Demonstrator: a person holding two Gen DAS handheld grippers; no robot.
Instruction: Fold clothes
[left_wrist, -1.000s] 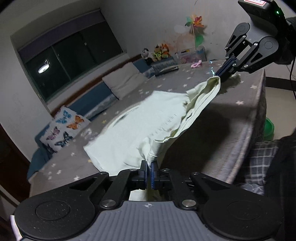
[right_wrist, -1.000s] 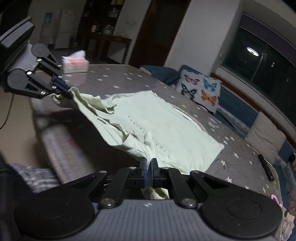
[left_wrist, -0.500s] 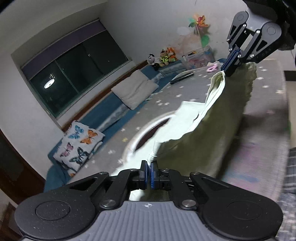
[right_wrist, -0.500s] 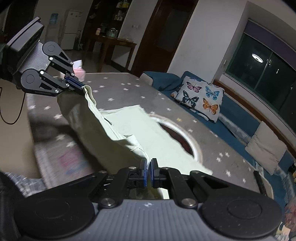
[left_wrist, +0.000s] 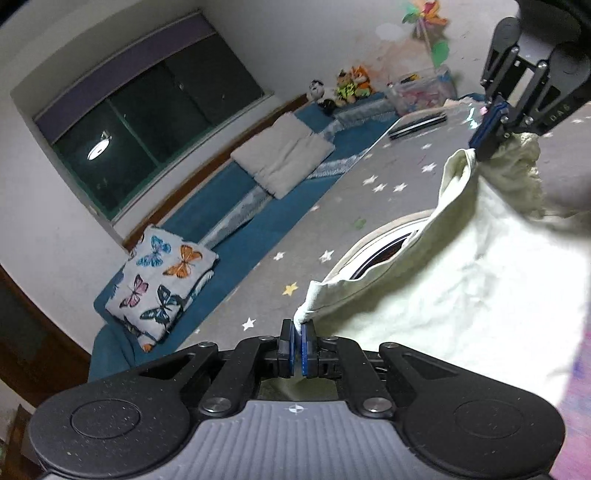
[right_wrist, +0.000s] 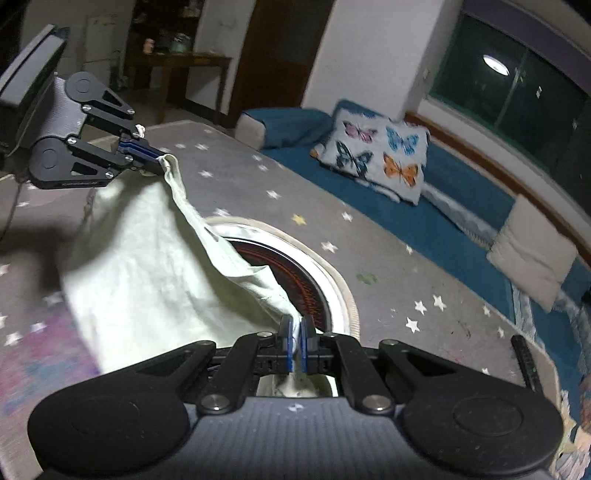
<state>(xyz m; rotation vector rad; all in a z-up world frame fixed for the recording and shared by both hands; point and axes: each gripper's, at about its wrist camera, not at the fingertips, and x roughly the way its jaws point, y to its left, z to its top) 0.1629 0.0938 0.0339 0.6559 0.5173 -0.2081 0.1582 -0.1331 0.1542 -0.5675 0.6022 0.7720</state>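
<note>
A pale green garment (left_wrist: 461, 288) hangs stretched between my two grippers above the grey star-patterned table (left_wrist: 332, 206). My left gripper (left_wrist: 297, 347) is shut on one corner of it. My right gripper (right_wrist: 295, 345) is shut on the other corner. The garment also shows in the right wrist view (right_wrist: 147, 266), its lower part draped toward the table's near side. The right gripper appears in the left wrist view (left_wrist: 487, 136) at the upper right. The left gripper appears in the right wrist view (right_wrist: 147, 155) at the upper left.
A round inset with a dark centre and white rim (right_wrist: 314, 266) sits in the table behind the garment. A blue bench holds a butterfly pillow (right_wrist: 380, 155) and a beige cushion (right_wrist: 532, 254). A dark remote (right_wrist: 524, 362) lies on the table's right. Toys (left_wrist: 347, 88) stand by the window.
Both grippers lifted the garment off the table, so it now hangs between them. The round inset that it covered is now exposed.
</note>
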